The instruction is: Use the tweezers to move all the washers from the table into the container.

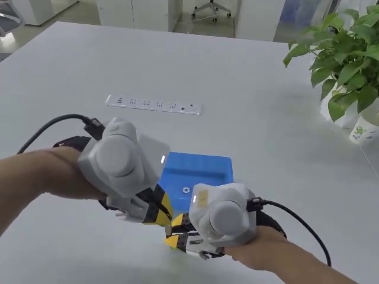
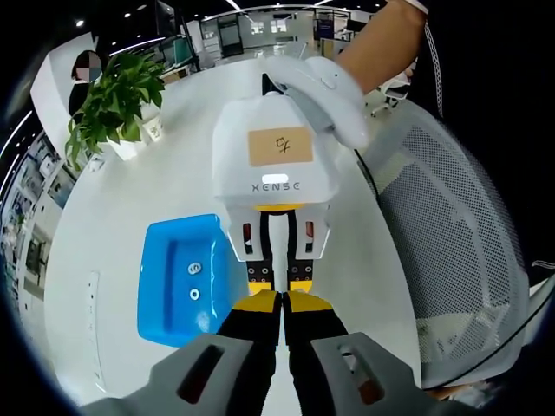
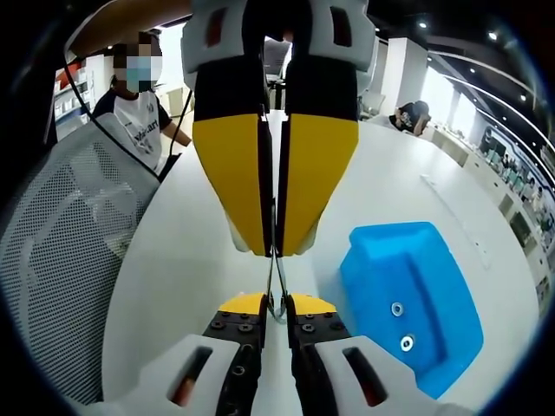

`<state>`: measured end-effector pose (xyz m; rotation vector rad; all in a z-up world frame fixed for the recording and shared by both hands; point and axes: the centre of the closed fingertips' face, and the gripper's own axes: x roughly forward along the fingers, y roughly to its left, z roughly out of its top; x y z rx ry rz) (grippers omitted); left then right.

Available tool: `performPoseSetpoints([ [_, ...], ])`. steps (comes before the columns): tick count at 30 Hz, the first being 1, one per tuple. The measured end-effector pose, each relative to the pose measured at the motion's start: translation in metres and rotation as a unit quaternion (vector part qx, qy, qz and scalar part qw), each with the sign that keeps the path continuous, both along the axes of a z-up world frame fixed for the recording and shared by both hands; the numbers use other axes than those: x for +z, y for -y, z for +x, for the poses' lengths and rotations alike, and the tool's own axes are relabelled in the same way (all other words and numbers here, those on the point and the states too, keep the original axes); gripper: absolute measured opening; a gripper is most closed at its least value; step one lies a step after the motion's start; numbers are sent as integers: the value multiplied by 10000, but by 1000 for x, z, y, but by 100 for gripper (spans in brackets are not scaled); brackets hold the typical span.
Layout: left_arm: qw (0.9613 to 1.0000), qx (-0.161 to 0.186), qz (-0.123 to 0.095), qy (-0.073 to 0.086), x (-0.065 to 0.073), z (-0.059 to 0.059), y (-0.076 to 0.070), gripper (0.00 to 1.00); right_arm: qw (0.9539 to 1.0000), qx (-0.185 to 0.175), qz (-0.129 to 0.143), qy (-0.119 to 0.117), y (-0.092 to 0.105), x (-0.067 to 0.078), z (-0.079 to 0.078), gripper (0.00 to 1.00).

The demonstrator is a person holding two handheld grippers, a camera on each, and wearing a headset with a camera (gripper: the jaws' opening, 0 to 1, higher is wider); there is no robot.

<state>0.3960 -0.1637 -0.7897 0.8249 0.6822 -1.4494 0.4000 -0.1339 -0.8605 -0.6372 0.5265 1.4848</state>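
Tip to tip: left gripper [image 3: 276, 250], right gripper [image 3: 276, 314], fingers narrow, both pinching thin tweezers [image 3: 274, 279]. Two washers [image 3: 397, 308] in blue container [image 3: 434, 260]: likely light, slippery; pinch across rim.

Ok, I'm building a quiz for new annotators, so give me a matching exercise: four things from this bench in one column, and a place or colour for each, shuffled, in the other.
1 tweezers
2 washers
3 container
4 power strip

a blue
b white, on the table beyond the container
c pinched between yellow jaws
d inside the container

Pairs: 1-c, 2-d, 3-a, 4-b.
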Motion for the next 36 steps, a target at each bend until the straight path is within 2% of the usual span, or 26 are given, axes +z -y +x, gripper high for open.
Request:
performPoseSetpoints([
  [14,10000,21,-19,-21,3,1,-1,5,10000,6,-24,-55,0,2,0,11],
  [22,10000,27,-67,16,16,3,-1,5,10000,19,-22,18,0,16,2,11],
  [25,9999,48,-124,-18,23,4,-2,5,10000,-4,27,-17,-1,21,3,11],
  [36,9999,-2,-126,-5,45,11,-3,5,9999,-39,107,44,-5,43,11,11],
])
